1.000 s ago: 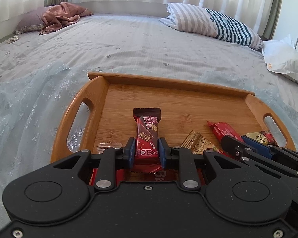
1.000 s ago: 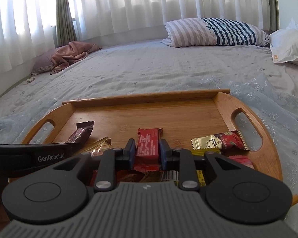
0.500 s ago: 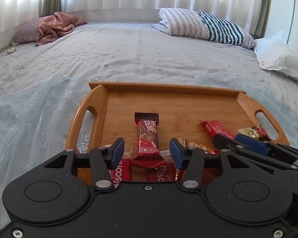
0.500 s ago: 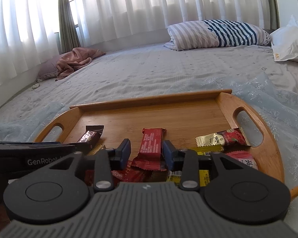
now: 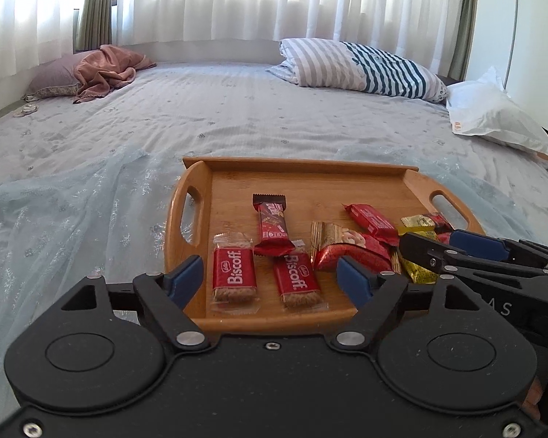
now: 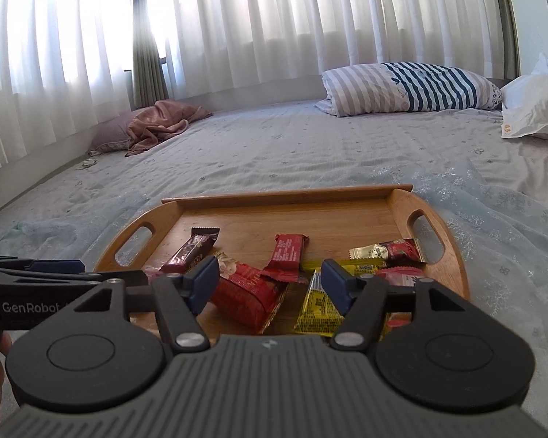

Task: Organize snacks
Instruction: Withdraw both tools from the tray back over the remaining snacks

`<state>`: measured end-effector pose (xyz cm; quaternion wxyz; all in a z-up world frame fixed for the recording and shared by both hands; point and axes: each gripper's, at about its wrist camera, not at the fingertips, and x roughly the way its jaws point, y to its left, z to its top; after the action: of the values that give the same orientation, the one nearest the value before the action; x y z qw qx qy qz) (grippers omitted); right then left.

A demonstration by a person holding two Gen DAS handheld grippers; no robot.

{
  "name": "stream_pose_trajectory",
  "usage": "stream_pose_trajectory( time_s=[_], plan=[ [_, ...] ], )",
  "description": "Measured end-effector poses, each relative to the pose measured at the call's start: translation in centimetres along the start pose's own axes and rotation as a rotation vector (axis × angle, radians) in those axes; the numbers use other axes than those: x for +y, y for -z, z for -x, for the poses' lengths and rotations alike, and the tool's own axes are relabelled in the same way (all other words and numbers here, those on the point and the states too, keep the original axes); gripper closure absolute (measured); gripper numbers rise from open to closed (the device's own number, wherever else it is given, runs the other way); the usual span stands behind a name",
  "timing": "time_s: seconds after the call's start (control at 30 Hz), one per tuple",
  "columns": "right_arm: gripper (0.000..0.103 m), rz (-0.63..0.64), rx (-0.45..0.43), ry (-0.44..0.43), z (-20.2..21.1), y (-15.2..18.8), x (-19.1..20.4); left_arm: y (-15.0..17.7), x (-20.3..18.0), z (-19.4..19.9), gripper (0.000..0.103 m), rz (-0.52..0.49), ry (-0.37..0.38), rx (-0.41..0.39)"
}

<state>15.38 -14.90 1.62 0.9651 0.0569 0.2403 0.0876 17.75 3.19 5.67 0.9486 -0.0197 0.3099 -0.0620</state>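
Snacks [image 5: 270, 230] under both spread grippers

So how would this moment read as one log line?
left gripper: open | right gripper: open | snacks: on wooden tray | tray: on bed

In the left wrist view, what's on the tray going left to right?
Left Biscoff → dark red bar → right Biscoff → gold-and-red pack → red bar → gold-and-red candy, all on the tray.
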Motion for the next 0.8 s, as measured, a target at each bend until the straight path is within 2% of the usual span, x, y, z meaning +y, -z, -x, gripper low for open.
stream_pose_trajectory(
  time_s=[0.2, 0.43, 0.8],
  plan=[
    [0.02, 0.007, -0.028, 0.009, 3.2, 1.5, 0.0, 1.9, 0.1, 1.8, 0.015, -0.01, 0.015, 0.036],
    [0.014, 0.05, -0.066, -0.014, 7.1, 4.1, 0.4, 3.2, -1.3, 2.9, 0.013, -0.115, -0.019, 0.051],
    [0.012, 0.096, -0.077, -0.022, 10.6, 6.9, 0.8, 3.7, -2.3, 2.8, 0.013, -0.092, 0.02, 0.155]
  ],
)
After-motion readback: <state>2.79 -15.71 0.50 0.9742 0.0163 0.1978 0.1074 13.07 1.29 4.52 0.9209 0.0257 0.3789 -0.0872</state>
